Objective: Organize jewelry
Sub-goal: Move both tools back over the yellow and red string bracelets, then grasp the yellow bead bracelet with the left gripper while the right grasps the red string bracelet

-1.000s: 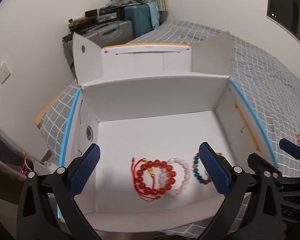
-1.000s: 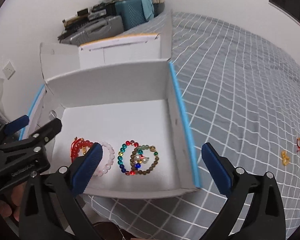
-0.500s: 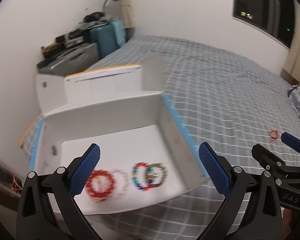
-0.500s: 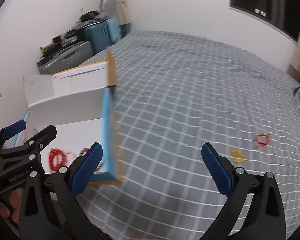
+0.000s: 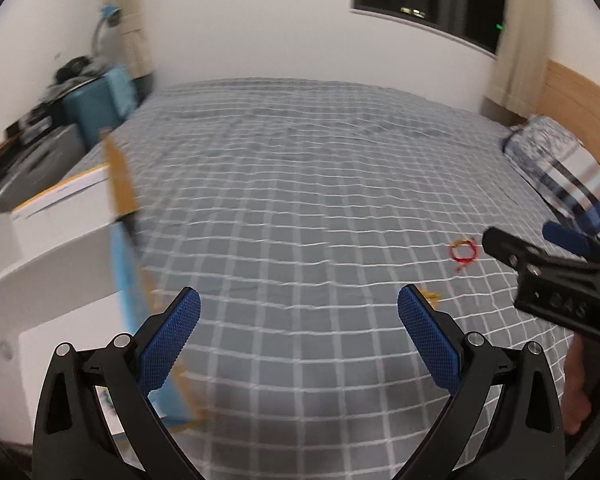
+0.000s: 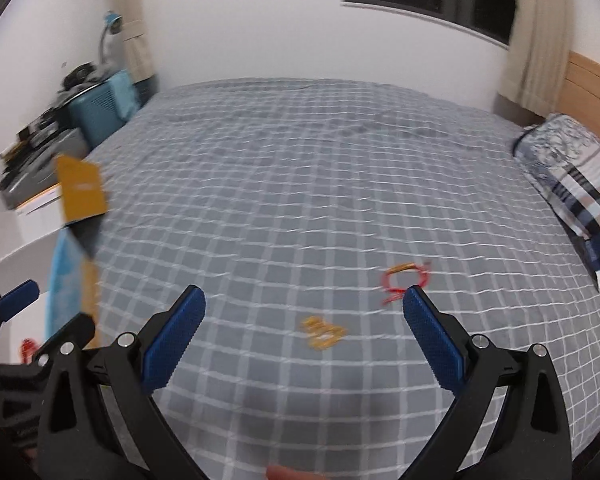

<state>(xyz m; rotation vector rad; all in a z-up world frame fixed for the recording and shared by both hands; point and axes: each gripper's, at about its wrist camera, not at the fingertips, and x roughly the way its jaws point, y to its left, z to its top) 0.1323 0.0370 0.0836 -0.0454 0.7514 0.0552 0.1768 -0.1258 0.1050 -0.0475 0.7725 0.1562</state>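
You're over the bed (image 6: 300, 184), grey checked cover, both views blurred from swinging. The white box (image 5: 56, 248) sits at the far left edge of the frame, blue-edged wall toward you; a red bit inside it shows low left in the right view, too smeared to name. Pillow (image 6: 576, 184) lies at the right, well apart from the work. Left gripper (image 5: 299, 332) is spread wide, nothing between the pads; right gripper (image 6: 303, 334) is spread wide too and empty. Two loose pieces lie on the cover: the red cord (image 6: 405, 278), just off your right gripper's right pad, and the gold piece (image 6: 323, 332), dead centre between the right gripper's fingers and near them. My read: the step is fetching the next loose piece, and the gold piece is the natural pick. Slow down first so the blur clears, keep the jaws wide, come straight down with one pad either side, and pinch low against the cover since it's flat and small; soft bedding may let it sink or slide. Versus half a second ago: both cameras have swung further right, the box has slid almost out of both views, bracelets inside no longer readable, and the red cord and gold piece sit much closer.
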